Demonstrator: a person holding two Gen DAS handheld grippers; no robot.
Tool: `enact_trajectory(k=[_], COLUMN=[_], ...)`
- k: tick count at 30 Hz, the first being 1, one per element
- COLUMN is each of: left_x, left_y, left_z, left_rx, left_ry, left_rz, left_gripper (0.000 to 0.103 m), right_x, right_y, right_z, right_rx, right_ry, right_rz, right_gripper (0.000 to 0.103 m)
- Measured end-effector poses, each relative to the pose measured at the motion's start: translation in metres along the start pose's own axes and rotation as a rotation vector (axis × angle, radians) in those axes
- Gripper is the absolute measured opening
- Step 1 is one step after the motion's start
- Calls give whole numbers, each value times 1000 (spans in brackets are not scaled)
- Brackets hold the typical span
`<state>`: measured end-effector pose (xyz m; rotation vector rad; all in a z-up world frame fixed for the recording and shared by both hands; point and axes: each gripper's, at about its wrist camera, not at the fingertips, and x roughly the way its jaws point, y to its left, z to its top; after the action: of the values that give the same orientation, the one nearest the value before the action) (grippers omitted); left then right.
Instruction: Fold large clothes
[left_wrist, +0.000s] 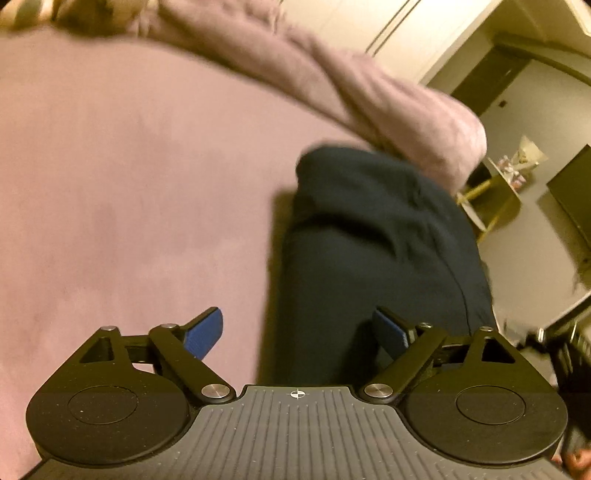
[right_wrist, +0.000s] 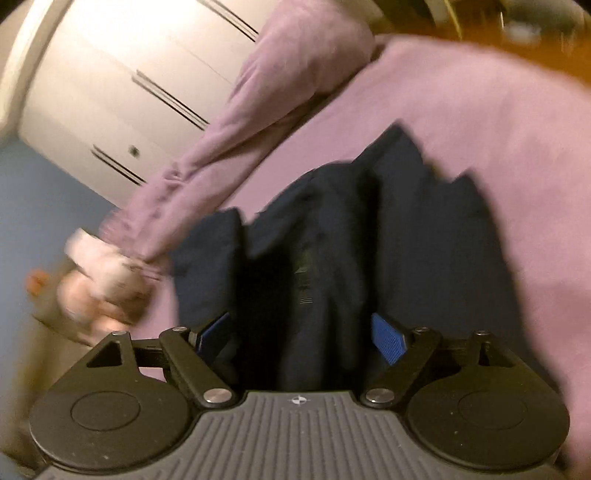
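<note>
Left wrist: dark garment (left_wrist: 376, 240) lengthwise, pointing away; both hand-held grippers (left_wrist: 297, 332) (right_wrist: 303, 336) apart.

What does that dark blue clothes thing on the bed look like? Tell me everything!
The dark garment is navy, almost black, soft cloth, blurred in both views. It lies bunched and partly folded on the pink sheet, with deep creases and ridges. A pink blanket is rumpled just past its far end. Both grippers' jaws stand open just above it; neither grips it.
</note>
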<state>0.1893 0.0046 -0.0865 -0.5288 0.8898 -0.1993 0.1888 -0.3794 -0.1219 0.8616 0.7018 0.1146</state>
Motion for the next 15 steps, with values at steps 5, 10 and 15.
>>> enact_trajectory(k=[5, 10, 15], left_x=[5, 7, -13], left_y=[-14, -18, -7], left_z=[-5, -5, -4], left_rx=[55, 53, 51], left_ry=[6, 23, -22], left_rz=[-3, -14, 17], left_gripper=[90, 90, 90], right_x=[23, 50, 38], right_y=[28, 65, 82], right_z=[3, -8, -17], right_rx=[-65, -282, -389], right_ry=[60, 87, 17], right_rz=[50, -90, -170], right_gripper=[88, 62, 24])
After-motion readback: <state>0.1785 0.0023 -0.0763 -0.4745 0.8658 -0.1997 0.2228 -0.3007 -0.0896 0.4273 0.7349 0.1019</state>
